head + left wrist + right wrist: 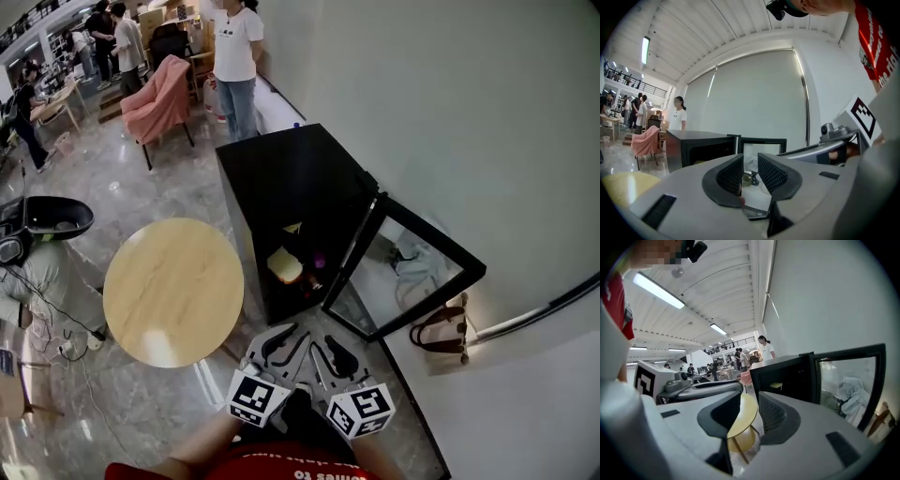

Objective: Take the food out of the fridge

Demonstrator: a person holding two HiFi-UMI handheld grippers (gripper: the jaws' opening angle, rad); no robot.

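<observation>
Head view: a black fridge [291,183] is parked by the right wall with its glass door [405,272] swung open. The food [285,265], a pale yellowish lump, is sat on a shelf inside. A round wooden table [173,291] is set just left of the fridge. The left gripper [283,339] and right gripper [334,352] are held side by side at the near edge, apart from the fridge.

Left gripper view: the jaws are parted and nothing is gripped.

Right gripper view: same deal, jaws are released, and only the table is seen through the gap.
</observation>
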